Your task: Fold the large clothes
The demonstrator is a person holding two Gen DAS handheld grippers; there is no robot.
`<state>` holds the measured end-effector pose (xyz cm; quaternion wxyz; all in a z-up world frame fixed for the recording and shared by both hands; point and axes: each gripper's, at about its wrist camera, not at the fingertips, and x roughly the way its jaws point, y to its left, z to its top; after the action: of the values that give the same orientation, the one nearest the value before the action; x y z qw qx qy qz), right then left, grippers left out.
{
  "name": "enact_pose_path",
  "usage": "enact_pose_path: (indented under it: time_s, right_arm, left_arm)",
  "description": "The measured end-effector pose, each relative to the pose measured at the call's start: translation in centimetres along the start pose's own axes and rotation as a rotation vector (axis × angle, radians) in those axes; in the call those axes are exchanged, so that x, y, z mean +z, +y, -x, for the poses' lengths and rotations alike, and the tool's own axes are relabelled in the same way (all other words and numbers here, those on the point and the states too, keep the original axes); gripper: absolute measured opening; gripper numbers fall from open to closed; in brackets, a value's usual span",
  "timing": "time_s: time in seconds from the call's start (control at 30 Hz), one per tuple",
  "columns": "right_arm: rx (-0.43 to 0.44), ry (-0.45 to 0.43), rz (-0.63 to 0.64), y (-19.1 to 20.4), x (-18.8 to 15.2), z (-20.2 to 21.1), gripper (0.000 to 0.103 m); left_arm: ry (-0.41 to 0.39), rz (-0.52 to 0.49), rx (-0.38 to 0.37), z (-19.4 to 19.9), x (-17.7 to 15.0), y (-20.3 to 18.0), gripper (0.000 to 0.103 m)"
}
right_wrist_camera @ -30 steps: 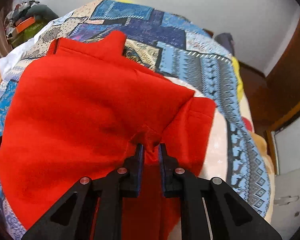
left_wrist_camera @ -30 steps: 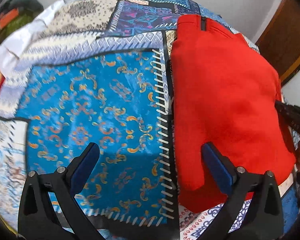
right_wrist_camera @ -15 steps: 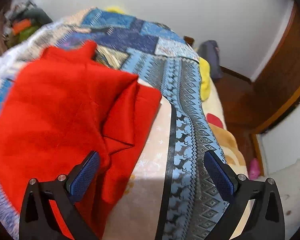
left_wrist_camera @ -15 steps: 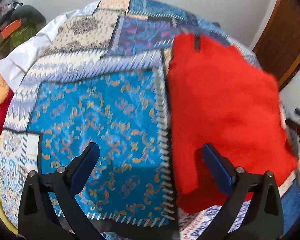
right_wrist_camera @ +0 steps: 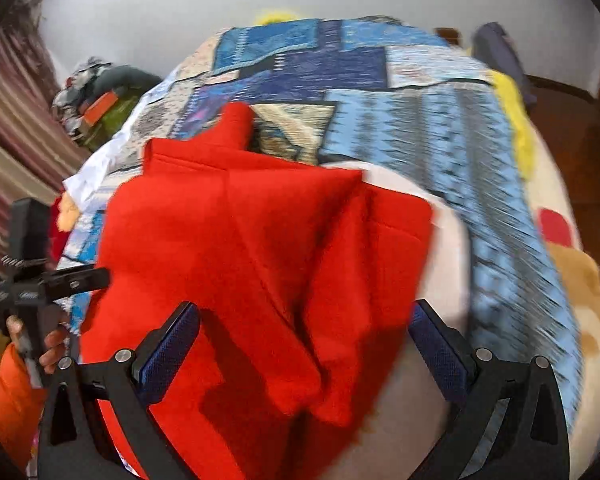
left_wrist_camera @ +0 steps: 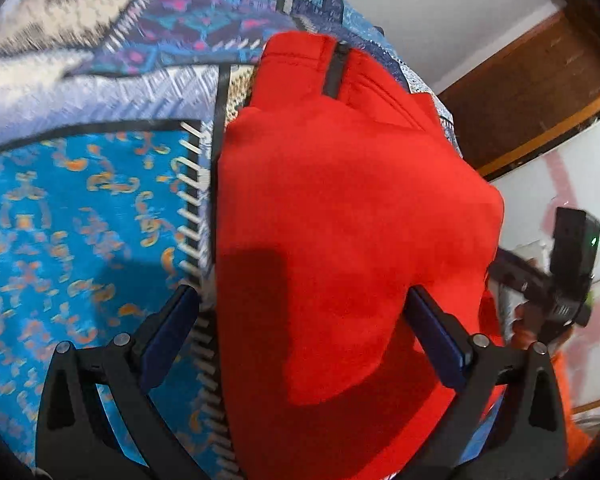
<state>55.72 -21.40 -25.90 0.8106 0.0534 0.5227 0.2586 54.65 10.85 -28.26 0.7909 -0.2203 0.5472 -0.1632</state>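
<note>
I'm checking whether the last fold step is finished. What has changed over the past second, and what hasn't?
The right gripper was pinching a bunched fold of the red garment; its jaws have just been opening, they stand wide and the cloth lies loose below them. The left gripper has swung from the patchwork bedspread toward the garment. Unchanged: left jaws open and empty, garment lying on the bedspread.

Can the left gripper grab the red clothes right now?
Probably yes. The left gripper is open and the red garment lies right under and between its fingers on the patchwork bedspread, with nothing in the way.
</note>
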Motion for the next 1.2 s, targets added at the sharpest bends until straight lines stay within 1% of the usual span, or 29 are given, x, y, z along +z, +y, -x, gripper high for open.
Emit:
enact_pose_path:
  time_s: [0.07,0.13,0.2,0.23,0.27,0.3,0.33,0.4,0.43,0.47,0.5,0.53,0.57,0.63,0.7,0.83,1.03,1.2]
  right_arm:
    - [0.006,0.01,0.018,0.8,0.5,-1.3,0.103]
    - [0.014,0.011,0.042,1.8,0.9,-2.4,0.103]
    - [0.058,0.024,0.042,2.6,1.2,-3.4,0.102]
    - [0.078,0.027,0.029,2.8,1.3,-3.7,0.099]
    - [0.093,0.029,0.014,3.0,1.5,-4.1,0.098]
    - [0.092,0.031,0.006,3.2,1.7,-4.4,0.097]
    - [0.093,0.034,0.0,3.4,1.8,-4.5,0.093]
    - [0.097,0.041,-0.04,3.4,2.0,-4.6,0.086]
    - [0.11,0.051,-0.073,3.2,2.1,-4.6,0.08]
    - [0.128,0.062,-0.097,3.2,2.2,-4.6,0.076]
    - [0.153,0.072,-0.11,3.3,2.2,-4.4,0.064]
    - [0.165,0.078,-0.111,3.5,2.1,-4.2,0.052]
    - [0.163,0.077,-0.099,4.0,2.2,-3.8,0.047]
    - [0.15,0.063,-0.063,5.4,2.4,-2.9,0.042]
    - [0.149,0.051,-0.048,6.8,2.8,-1.8,0.039]
    - [0.16,0.011,-0.007,9.7,3.5,1.3,0.035]
    - [0.182,-0.055,0.063,15.4,4.2,6.1,0.033]
    - [0.197,-0.075,0.116,20.6,3.7,8.0,0.033]
  left_arm:
    - [0.021,0.016,-0.046,-0.9,0.5,0.3,0.103]
    - [0.028,0.021,-0.072,-1.5,0.9,0.3,0.103]
    - [0.02,0.018,-0.086,-1.5,1.2,0.0,0.103]
    - [0.017,0.023,-0.096,-1.6,1.3,-0.2,0.103]
    - [0.013,0.029,-0.1,-1.6,1.4,-0.4,0.1]
    - [0.001,0.032,-0.09,-1.6,1.4,-0.6,0.095]
    - [-0.017,0.02,-0.071,-1.4,1.3,-1.1,0.092]
    - [-0.036,0.012,-0.055,-1.1,1.1,-1.6,0.079]
    - [-0.049,0.018,-0.054,-0.7,0.9,-1.7,0.076]
    - [-0.055,0.022,-0.052,-0.3,1.1,-1.7,0.07]
    - [-0.06,0.016,-0.042,0.0,1.0,-2.0,0.065]
    - [-0.068,0.0,-0.023,0.3,1.0,-2.5,0.063]
    - [-0.077,-0.019,-0.007,0.7,0.8,-2.9,0.059]
    - [-0.109,-0.067,0.018,1.9,0.4,-4.3,0.053]
    - [-0.137,-0.098,0.023,3.5,0.2,-5.2,0.05]
    - [-0.213,-0.149,0.044,8.1,0.1,-7.1,0.049]
    - [-0.308,-0.173,0.054,16.5,-1.9,-7.3,0.049]
    - [-0.345,-0.162,0.075,20.9,-4.0,-5.8,0.049]
